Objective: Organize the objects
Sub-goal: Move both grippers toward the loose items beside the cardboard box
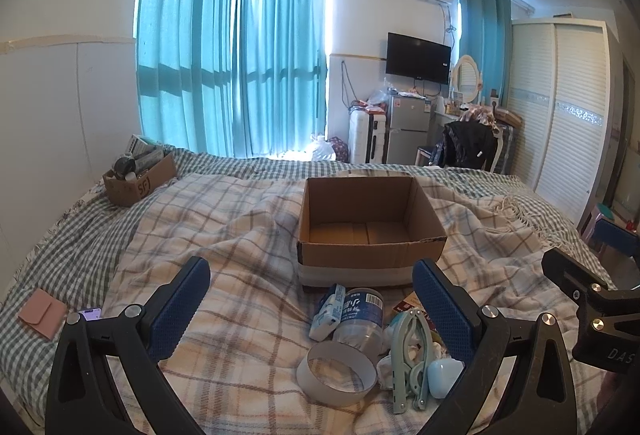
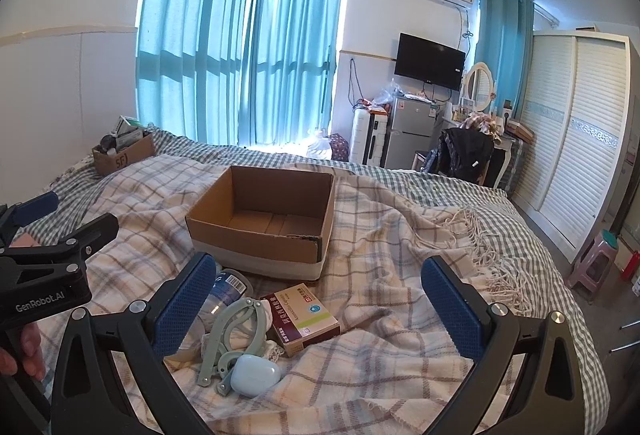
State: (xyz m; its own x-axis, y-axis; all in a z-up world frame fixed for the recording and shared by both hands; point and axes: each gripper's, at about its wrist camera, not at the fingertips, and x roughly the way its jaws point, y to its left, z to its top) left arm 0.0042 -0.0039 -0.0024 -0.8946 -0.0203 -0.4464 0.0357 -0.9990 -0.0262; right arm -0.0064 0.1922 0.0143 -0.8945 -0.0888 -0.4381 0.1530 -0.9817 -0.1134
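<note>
Now both claws are hovering wide open over the bed, holding nothing. Between the fingers of the left claw (image 1: pixel 312 299) a tape roll (image 1: pixel 337 372), a bottle (image 1: pixel 360 317) and a small carton (image 1: pixel 328 311) are lying together. A green folding hanger (image 2: pixel 236 335), a pale earbud case (image 2: pixel 256 375) and a medicine box (image 2: pixel 306 317) are lying between the fingers of the right claw (image 2: pixel 320 299). Just beyond them the cardboard box (image 2: pixel 256 235) is standing open on the plaid blanket (image 2: pixel 392 235).

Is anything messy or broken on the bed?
Yes: a clear plastic bottle lies on its side in a jumble beside a folding green hanger, while the brown cardboard box sits empty. Nothing looks broken.
</note>
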